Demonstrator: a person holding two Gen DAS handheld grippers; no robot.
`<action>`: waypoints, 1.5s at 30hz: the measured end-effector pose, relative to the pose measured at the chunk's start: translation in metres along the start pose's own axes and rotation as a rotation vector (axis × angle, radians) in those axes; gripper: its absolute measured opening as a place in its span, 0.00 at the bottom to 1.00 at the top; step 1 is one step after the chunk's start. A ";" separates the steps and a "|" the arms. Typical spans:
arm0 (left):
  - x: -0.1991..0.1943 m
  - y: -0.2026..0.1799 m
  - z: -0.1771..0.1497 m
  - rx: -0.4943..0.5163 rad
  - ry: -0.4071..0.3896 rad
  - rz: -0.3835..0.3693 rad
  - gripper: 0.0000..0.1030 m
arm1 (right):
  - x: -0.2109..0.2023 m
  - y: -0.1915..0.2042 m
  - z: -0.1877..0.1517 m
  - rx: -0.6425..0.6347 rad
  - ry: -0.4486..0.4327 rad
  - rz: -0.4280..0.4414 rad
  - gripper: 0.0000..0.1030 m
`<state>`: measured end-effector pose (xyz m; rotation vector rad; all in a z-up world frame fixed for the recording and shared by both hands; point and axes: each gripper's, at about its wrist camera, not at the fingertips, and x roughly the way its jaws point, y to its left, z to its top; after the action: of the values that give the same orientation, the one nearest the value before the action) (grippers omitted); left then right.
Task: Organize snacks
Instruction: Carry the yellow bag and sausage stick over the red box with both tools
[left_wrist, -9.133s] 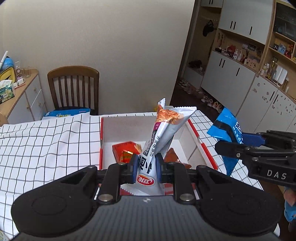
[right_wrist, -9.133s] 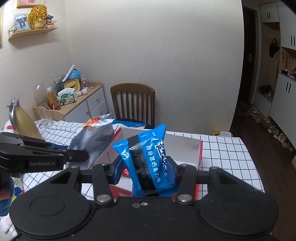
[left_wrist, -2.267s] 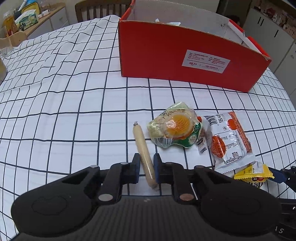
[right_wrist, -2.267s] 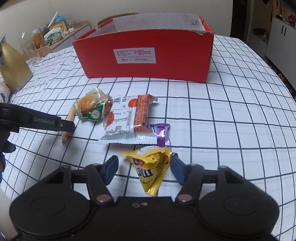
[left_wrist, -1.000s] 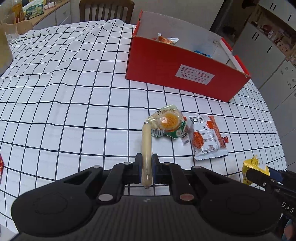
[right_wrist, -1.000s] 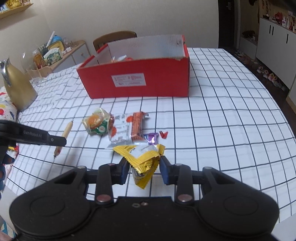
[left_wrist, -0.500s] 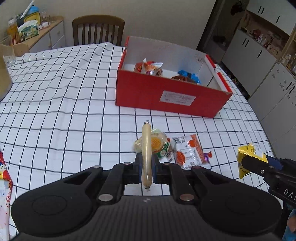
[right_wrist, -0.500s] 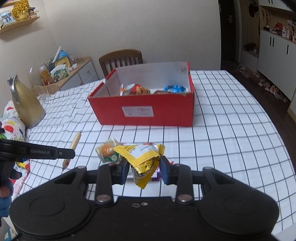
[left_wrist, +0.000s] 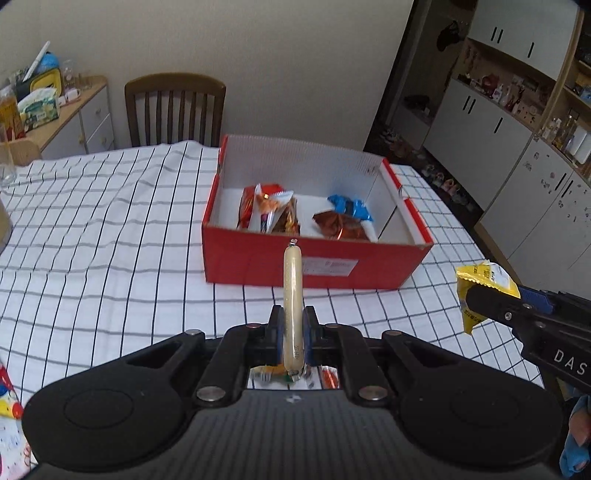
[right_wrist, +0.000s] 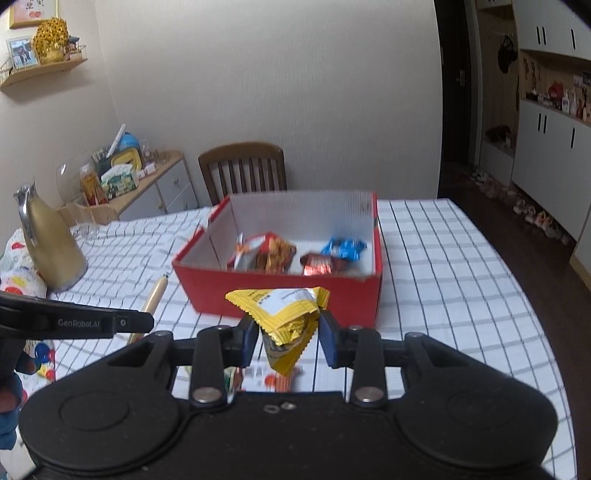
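Observation:
An open red box (left_wrist: 255, 264) (right_wrist: 207, 284) stands on the checked tablecloth and holds several snack packets, among them a blue one (left_wrist: 349, 206) and a brown one (right_wrist: 321, 264). My left gripper (left_wrist: 293, 334) is shut on a pale sausage stick (left_wrist: 292, 295), held upright above the table in front of the box. The stick also shows in the right wrist view (right_wrist: 155, 295). My right gripper (right_wrist: 288, 334) is shut on a yellow snack packet (right_wrist: 284, 310), held in the air right of the left gripper; the packet also shows in the left wrist view (left_wrist: 484, 284).
Loose packets lie on the cloth under the grippers (right_wrist: 273, 376). A golden jug (right_wrist: 48, 251) stands at the table's left. A wooden chair (left_wrist: 175, 107) is behind the table, a sideboard (left_wrist: 66, 125) at the left and white cabinets (left_wrist: 517, 155) at the right.
Both grippers have risen higher and tilted up with their snacks, so the box's inside shows more fully. The loose packets on the cloth have dropped below the fingers.

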<state>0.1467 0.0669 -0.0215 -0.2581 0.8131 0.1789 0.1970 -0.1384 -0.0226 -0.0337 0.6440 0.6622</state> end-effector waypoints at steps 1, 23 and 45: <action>-0.001 -0.001 0.004 0.000 -0.007 -0.004 0.10 | 0.000 0.000 0.004 -0.004 -0.010 0.001 0.33; 0.018 -0.030 0.078 0.010 -0.077 -0.043 0.10 | 0.026 0.001 0.064 -0.062 -0.118 0.014 0.32; 0.106 -0.021 0.116 0.026 0.027 -0.010 0.10 | 0.119 -0.022 0.087 -0.070 0.021 -0.044 0.32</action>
<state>0.3038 0.0869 -0.0197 -0.2406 0.8405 0.1559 0.3293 -0.0690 -0.0236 -0.1195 0.6388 0.6422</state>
